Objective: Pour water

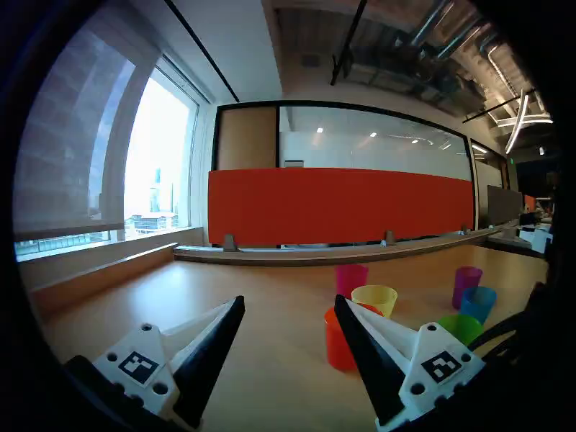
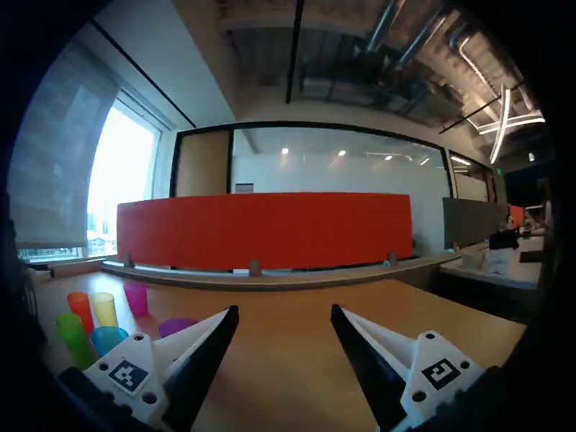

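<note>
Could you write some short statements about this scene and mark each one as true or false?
1. The left gripper and the right gripper are both open. True.
2. The yellow cup lies on its side. False: it stands upright.
3. The cups stand on a glass table. False: the table is wooden.
4. A red partition stands at the table's far edge. True.
5. The left gripper holds the orange cup. False: it holds nothing.

The left gripper [image 1: 288, 299] has two white wedge fingers [image 1: 189, 333] faced with black inner pads, tapering to sharp tips. Each bears a square black-and-white marker [image 1: 138, 366] beside dark screw holes, at 7 and 5 o'clock. The right gripper [image 2: 283, 308] looks the same.
</note>
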The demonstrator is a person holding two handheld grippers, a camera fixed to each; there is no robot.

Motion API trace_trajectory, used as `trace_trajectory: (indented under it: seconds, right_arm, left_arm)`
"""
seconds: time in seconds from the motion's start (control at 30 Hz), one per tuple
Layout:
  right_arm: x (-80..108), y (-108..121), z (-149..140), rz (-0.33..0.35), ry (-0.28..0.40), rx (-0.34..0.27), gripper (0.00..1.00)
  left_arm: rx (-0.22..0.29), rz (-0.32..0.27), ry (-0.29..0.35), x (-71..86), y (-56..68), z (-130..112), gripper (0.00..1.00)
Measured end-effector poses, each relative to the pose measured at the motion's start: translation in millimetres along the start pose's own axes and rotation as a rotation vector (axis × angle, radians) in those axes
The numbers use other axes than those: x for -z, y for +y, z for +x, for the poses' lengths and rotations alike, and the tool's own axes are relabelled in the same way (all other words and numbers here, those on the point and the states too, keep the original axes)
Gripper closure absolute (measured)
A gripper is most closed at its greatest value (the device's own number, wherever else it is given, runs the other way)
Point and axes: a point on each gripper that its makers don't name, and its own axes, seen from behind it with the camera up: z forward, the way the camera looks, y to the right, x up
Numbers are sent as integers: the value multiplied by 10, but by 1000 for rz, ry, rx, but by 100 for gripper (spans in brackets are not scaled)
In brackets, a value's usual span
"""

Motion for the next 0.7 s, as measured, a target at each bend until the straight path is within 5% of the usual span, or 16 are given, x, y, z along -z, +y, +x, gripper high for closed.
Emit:
trace_trajectory:
  seconds: [0.7]
  right_arm:
    - [-35, -9, -186, -9, -47, 22, 1]
  left_arm:
    - [0, 0, 0, 4, -5, -6, 8]
